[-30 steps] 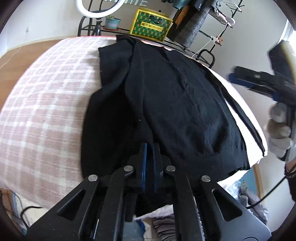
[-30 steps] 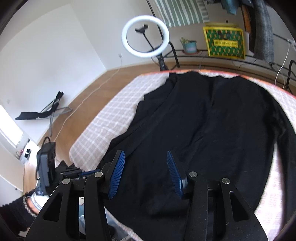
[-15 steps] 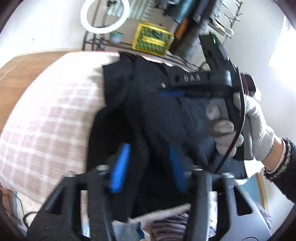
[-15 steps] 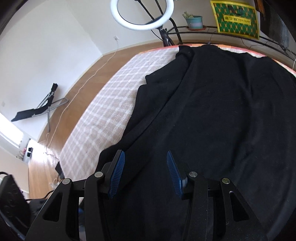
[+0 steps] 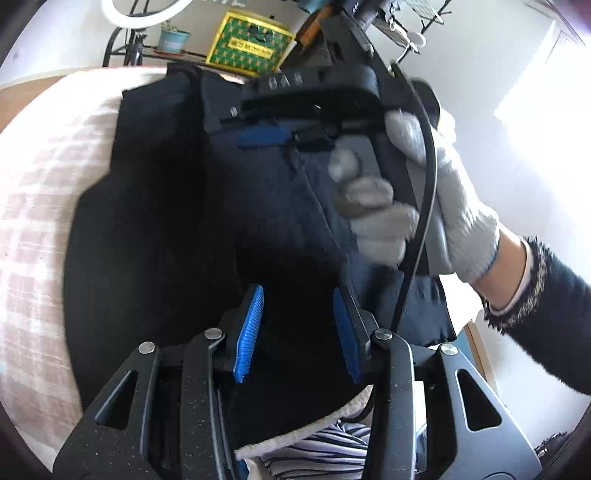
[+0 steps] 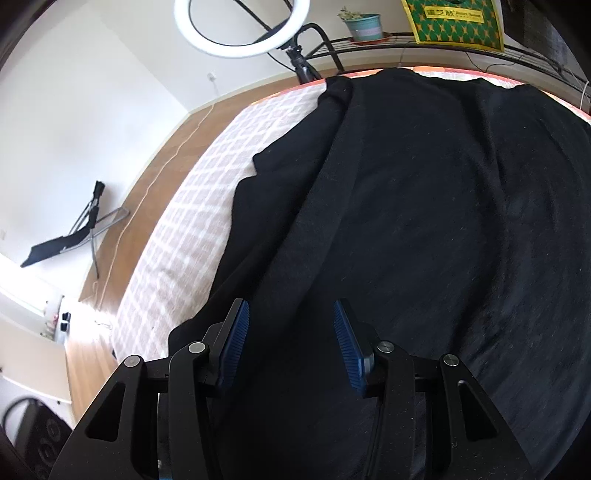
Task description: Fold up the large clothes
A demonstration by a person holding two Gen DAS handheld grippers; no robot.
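The black garment (image 6: 424,221) lay spread over the checked bed (image 6: 192,221), its hem at the near edge where both tools could reach it. The left hand-held gripper (image 5: 299,328) hung over that hem, jaws closing with dark cloth below them, not yet pinched. The right hand-held gripper (image 6: 291,339), in a gloved hand (image 5: 424,195), hovered with jaws apart, gripping nothing, probably poised for a fold.

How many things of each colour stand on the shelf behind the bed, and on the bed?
Black: 1, garment on the bed
Yellow-green: 1, box
Teal: 1, plant pot
Total: 3
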